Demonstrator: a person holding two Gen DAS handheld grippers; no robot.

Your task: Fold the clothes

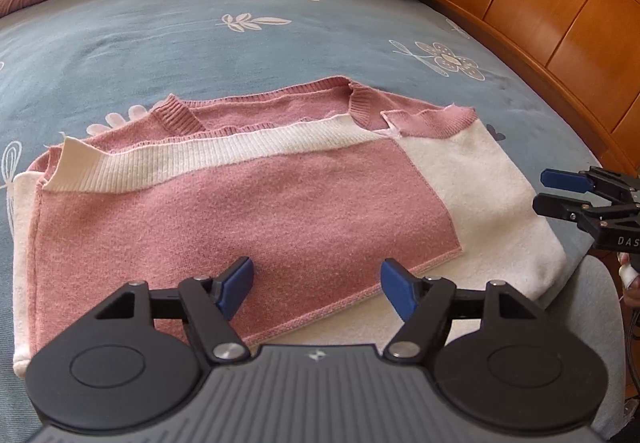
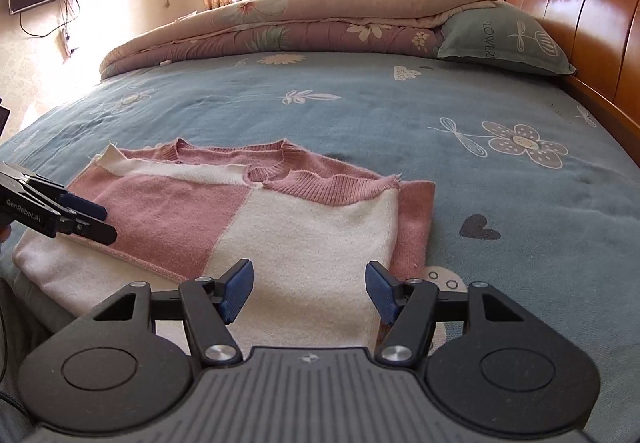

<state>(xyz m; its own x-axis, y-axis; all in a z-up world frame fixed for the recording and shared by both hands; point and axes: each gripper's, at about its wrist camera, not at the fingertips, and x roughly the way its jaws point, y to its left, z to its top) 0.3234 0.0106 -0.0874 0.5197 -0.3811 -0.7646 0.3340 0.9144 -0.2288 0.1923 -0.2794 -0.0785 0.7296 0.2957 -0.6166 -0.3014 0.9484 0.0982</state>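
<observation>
The sweater (image 1: 256, 203) lay folded on the blue bedsheet (image 1: 200, 43) near its front edge, so I judged the next fold needed both near corners pinched evenly — no dragging the layers. My left gripper (image 1: 316, 289) and right gripper (image 2: 309, 291) hovered angled down over the near hem, jaws wide and holding nothing.

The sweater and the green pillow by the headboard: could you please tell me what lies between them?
Only bare blue floral bedsheet lies between the folded pink-and-white sweater and the green pillow; nothing rests on that stretch, clearest in the right wrist view.
</observation>
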